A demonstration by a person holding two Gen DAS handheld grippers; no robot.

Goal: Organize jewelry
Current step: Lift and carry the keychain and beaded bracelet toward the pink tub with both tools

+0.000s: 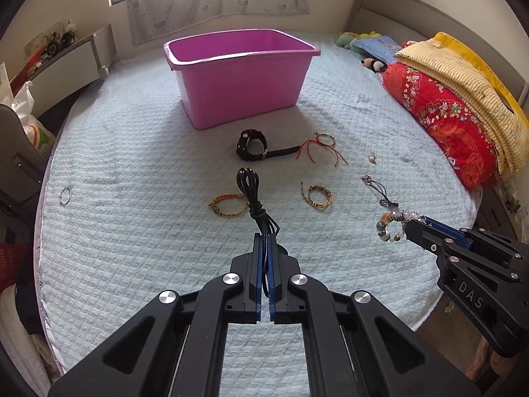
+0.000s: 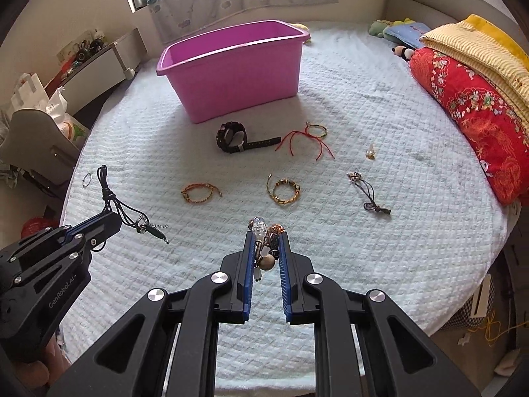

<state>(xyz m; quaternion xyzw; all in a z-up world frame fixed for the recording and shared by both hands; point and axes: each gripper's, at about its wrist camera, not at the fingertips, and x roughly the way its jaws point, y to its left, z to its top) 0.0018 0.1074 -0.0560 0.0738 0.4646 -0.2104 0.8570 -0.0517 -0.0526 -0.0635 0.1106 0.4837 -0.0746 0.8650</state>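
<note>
The left gripper clenches a black cord necklace; the right gripper grips a beaded bracelet. Both should clear the pink bin rim at upper centre before releasing.

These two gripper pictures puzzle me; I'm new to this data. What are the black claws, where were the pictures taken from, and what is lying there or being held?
The claws are hand-held tools, one in each of a person's hands, each with a camera looking along its two fingers. One picture comes from the left tool, the other from the right, so each also shows the other tool at its edge.

The left gripper is shut on a black cord necklace. The right gripper is shut on a beaded bracelet.

They hang over a bed with a pale quilted cover. On it stands a pink tub. Nearer lie a black watch, a red string bracelet, two braided bracelets, a cord charm, a small gold piece and a metal ring.
</note>
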